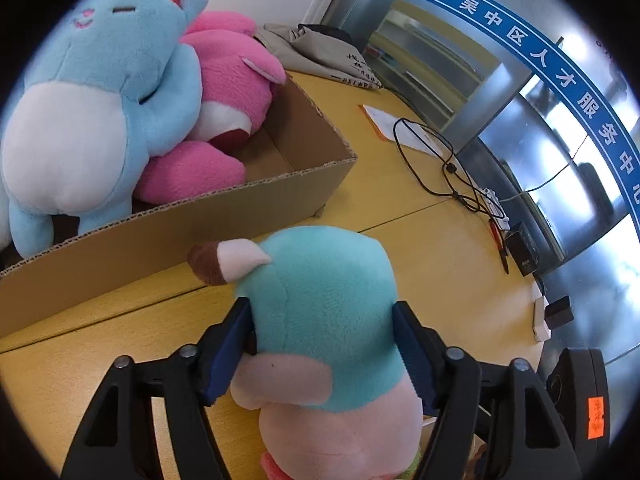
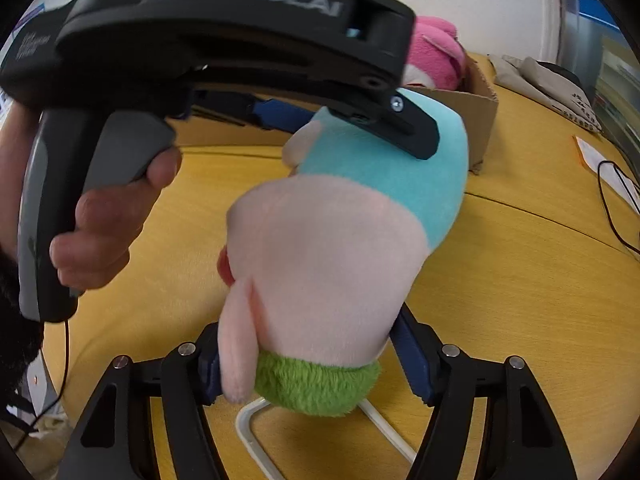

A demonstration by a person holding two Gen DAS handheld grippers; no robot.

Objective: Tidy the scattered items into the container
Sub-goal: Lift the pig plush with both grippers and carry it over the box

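In the left wrist view, at the far left, a cardboard box (image 1: 240,216) stands on the yellow table (image 1: 420,240) with 2 plush toys in it: a large light-blue plush (image 1: 100,92) leaning at the left and a pink plush (image 1: 228,92) just right of it, touching it. Near the middle, just in front of the box's near wall, the teal-and-pink plush toy (image 1: 324,320) stands on the table. The left gripper (image 1: 324,336) has its 2 blue pads pressed against the teal part on either side, so its jaws stand fairly wide, closed on the toy. Farther right on the table lie a paper sheet (image 1: 384,120), a black cable (image 1: 436,160) and small dark boxes near the glass wall. A grey cloth bag (image 1: 324,52) lies at the far edge.

In the right wrist view, a hand (image 2: 104,232) at the left grips the handle of the left gripper (image 2: 352,116), whose fingers reach onto the toy's teal part (image 2: 400,176). The right gripper (image 2: 316,352) brackets the toy's pale pink and green end; its pads sit at both sides of it, and the plush bulges over them. Whether they press on it I cannot tell.
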